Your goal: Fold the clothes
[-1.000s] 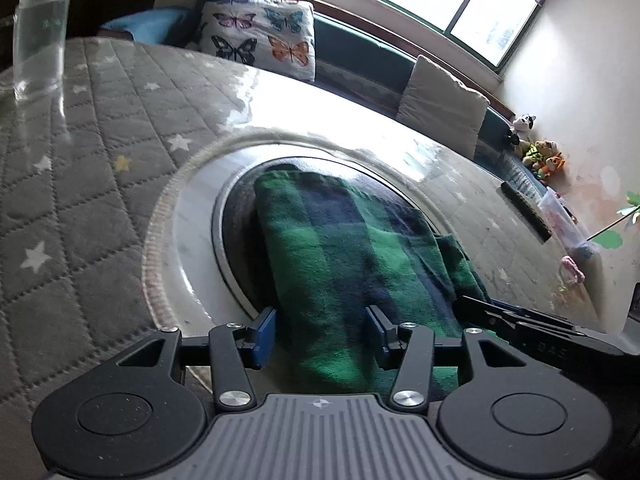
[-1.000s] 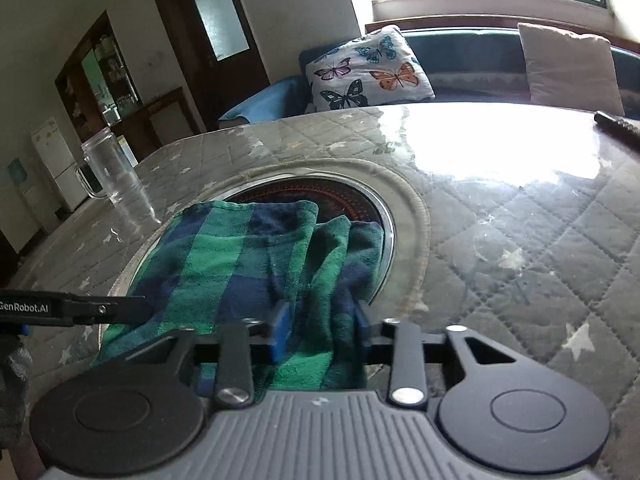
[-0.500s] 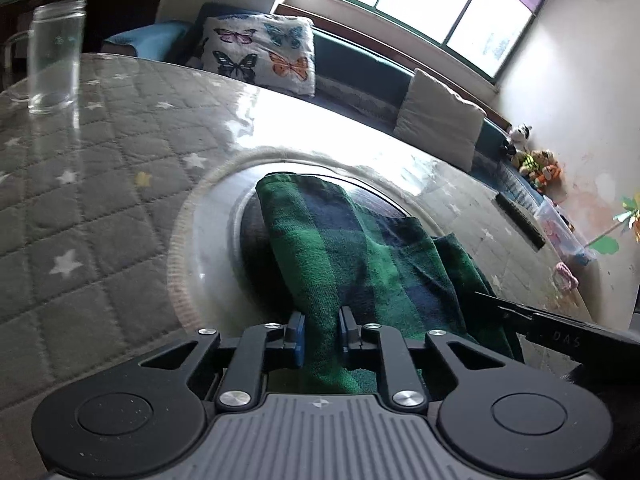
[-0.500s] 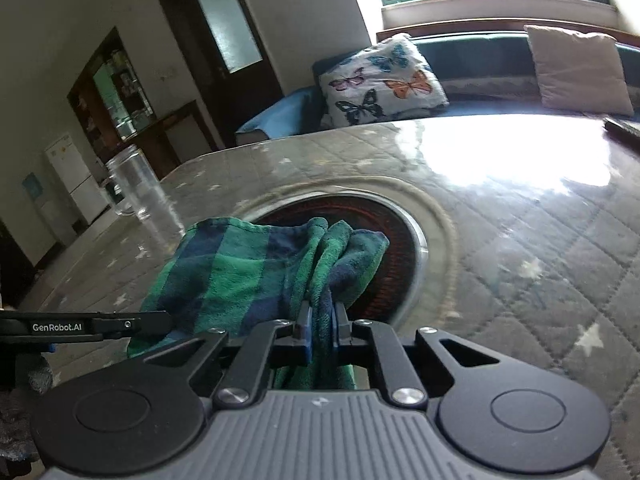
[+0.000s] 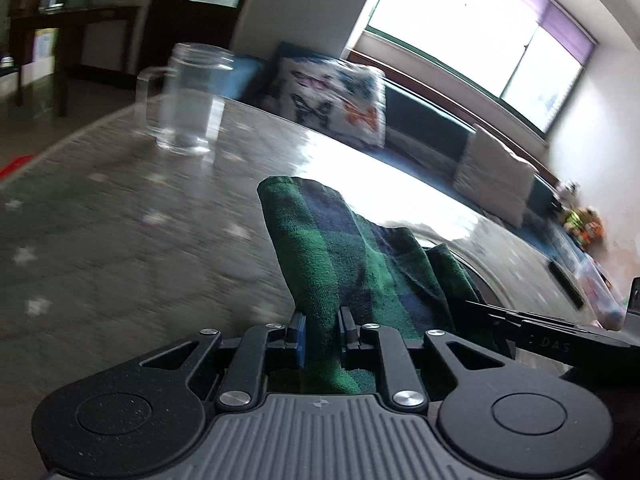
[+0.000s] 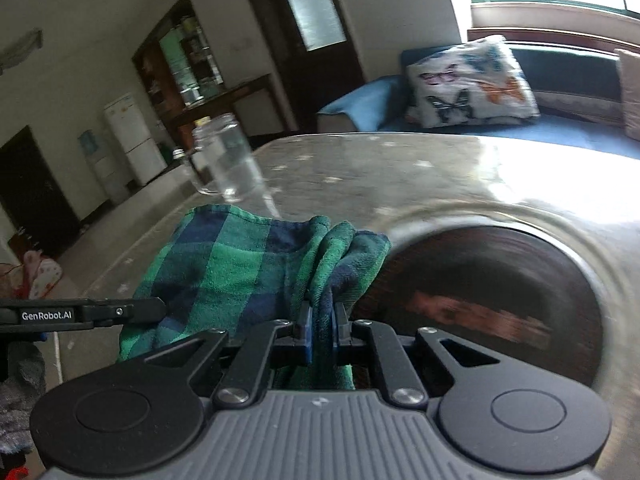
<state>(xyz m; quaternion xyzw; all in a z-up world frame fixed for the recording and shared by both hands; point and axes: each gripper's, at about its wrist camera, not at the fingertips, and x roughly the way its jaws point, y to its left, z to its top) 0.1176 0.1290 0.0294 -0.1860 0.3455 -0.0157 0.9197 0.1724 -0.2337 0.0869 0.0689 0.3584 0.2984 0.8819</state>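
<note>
Since the earlier frames, both grippers have closed on the green and navy plaid cloth [image 5: 340,264] and carried it off the dark round inset [image 6: 492,280] toward the side of the table where the glass mug [image 5: 188,100] stands; the inset, formerly under the cloth, now shows bare at right of centre in the right wrist view. Left gripper [image 5: 322,330]: jaws drawn in to a narrow gap, pads pressing a thick bunch of cloth at lower centre of the left wrist view. Right gripper [image 6: 320,326]: jaws nearly together, pinching several gathered layers of the cloth [image 6: 240,268] at lower centre of its own view. The cloth rises from each set of jaws and hangs slack between the two grippers; its far folded edge stands at mid-frame in both views, rounded at the upper left corner in the left wrist view. Whether its far edge touches the quilted star-pattern table cover [image 5: 120,240] cannot be told. The mug stands upright in the upper left of the left wrist view, near the table edge and apart from the cloth. Open table cover fills the left half of that view, blurred. In the right wrist view the mug [image 6: 224,160] lies just beyond the cloth's far edge, and bare table extends across the upper centre and right to the table's far edge. Beyond that edge sit a blue sofa [image 6: 560,128] and a butterfly cushion [image 6: 472,84].
</note>
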